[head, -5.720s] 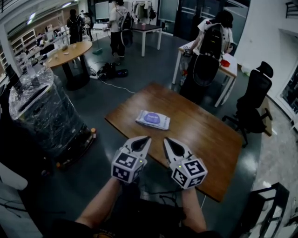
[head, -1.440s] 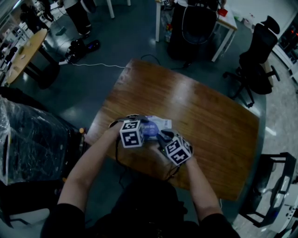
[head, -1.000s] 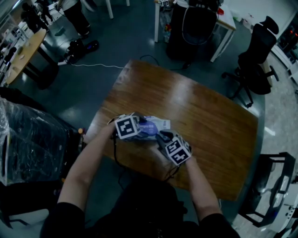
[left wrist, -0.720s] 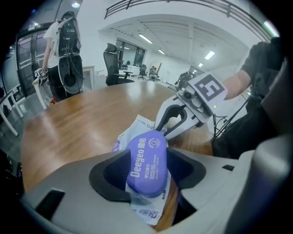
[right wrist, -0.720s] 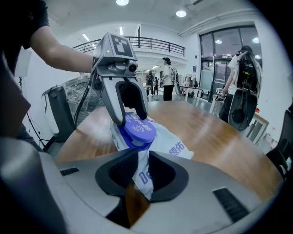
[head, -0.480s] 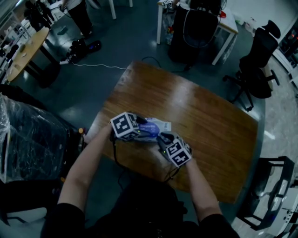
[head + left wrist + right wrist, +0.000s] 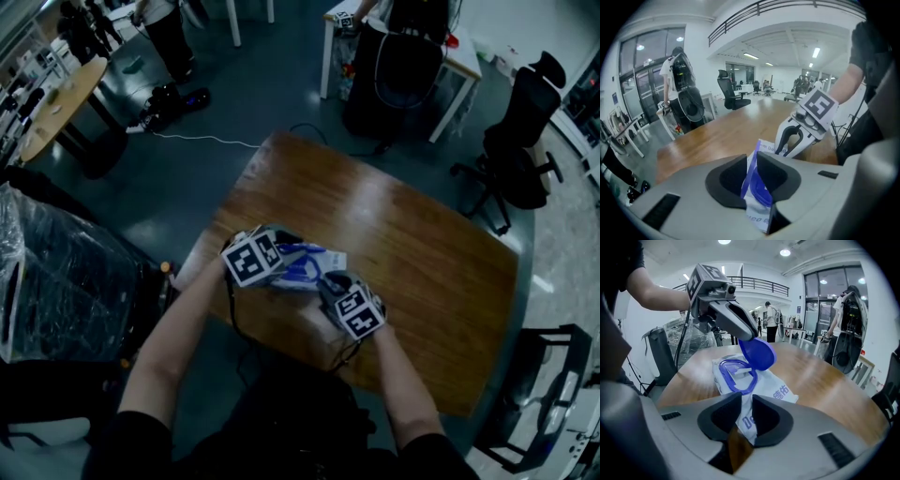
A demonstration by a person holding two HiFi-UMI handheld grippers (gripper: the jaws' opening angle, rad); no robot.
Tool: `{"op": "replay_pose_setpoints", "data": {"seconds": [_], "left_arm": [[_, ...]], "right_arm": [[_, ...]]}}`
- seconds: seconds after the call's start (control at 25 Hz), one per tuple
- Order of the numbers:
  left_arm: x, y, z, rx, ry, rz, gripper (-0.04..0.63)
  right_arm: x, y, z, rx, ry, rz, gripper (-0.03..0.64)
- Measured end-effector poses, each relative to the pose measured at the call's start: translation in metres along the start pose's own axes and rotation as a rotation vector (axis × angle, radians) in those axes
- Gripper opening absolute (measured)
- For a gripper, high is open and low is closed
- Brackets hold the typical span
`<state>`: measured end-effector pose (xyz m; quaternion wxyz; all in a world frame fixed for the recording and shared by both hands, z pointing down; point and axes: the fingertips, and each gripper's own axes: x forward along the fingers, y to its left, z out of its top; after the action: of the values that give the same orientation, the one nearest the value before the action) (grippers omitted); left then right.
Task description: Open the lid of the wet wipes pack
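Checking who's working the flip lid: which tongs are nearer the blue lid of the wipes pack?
Left. The left tongs are closing with the lid between their jaws; the right tongs clamp the pack at its near edge.

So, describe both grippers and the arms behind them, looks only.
Left gripper and right gripper match: pale grey tapering jaws with dark cut-outs, each topped by a cube of black-and-white square markers. A thin dark cable loops from each. Forearms are bare below short dark sleeves.
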<state>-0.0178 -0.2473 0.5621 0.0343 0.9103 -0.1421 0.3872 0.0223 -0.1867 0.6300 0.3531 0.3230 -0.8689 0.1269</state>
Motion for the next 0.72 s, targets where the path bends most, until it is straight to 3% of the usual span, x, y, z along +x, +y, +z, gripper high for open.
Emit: {"op": "replay_pose_setpoints", "data": {"seconds": [0.28,0.72], "left_arm": [[0.008,0.021,0.006,0.002,-0.009,0.088,0.076],[0.027,0.063,-0.006,-0.063,-0.026,0.204,0.106]], "right_arm": [[0.000,-0.001,-0.001,0.012,-0.007,0.003,0.083],[0.002,0.002,0.000,0.031,-0.022,0.016,0.083]]}}
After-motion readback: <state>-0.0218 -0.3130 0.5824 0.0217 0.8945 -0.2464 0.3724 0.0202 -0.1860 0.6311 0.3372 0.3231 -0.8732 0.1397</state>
